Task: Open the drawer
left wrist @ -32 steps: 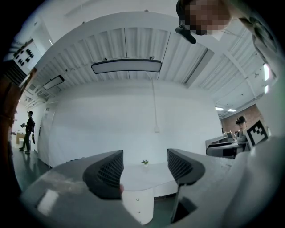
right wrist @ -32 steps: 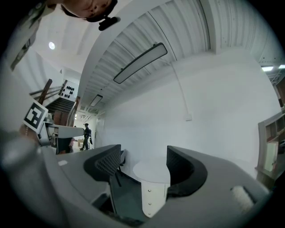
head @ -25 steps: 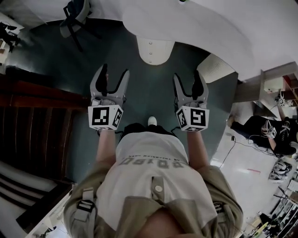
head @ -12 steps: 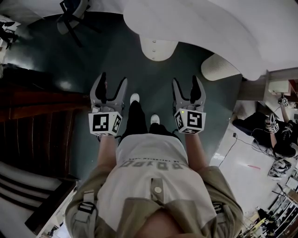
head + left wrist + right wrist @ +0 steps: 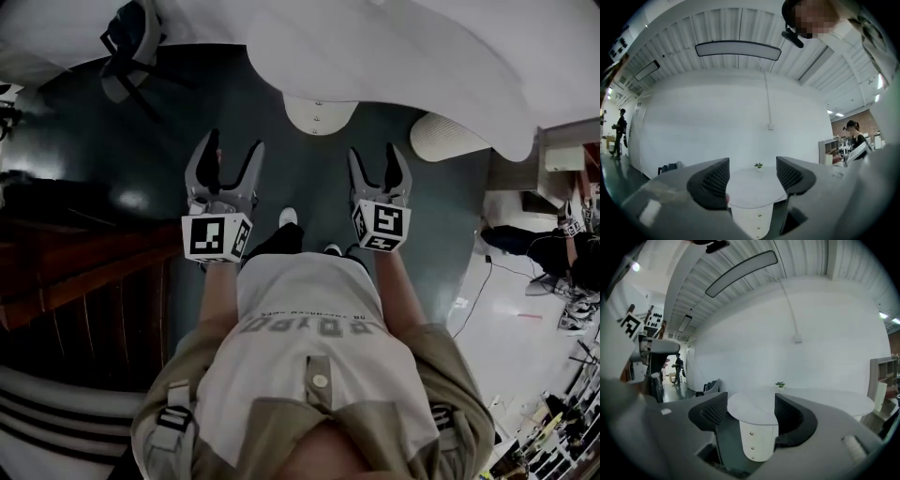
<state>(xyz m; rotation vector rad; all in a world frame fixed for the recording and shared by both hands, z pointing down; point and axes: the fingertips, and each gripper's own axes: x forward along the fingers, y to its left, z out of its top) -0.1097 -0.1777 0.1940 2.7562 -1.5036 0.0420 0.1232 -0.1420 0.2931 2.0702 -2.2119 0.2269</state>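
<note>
The person wears a white T-shirt point(image 5: 305, 309) with dark lettering across the chest, a khaki strapped vest point(image 5: 412, 394) with a round pale button point(image 5: 320, 381), dark trousers point(image 5: 277, 242) and white shoes point(image 5: 289, 217). The grey plastic left gripper point(image 5: 232, 145) and right gripper point(image 5: 376, 155) each bear a white cube with black square markers.

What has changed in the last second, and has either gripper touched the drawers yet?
The person has stepped closer to the white desk. Its top now fills more of the head view and covers more of the drawer unit beneath it. Nothing was taken hold of or let go. The left gripper and right gripper stay open and empty, held side by side, short of the drawers.
</note>
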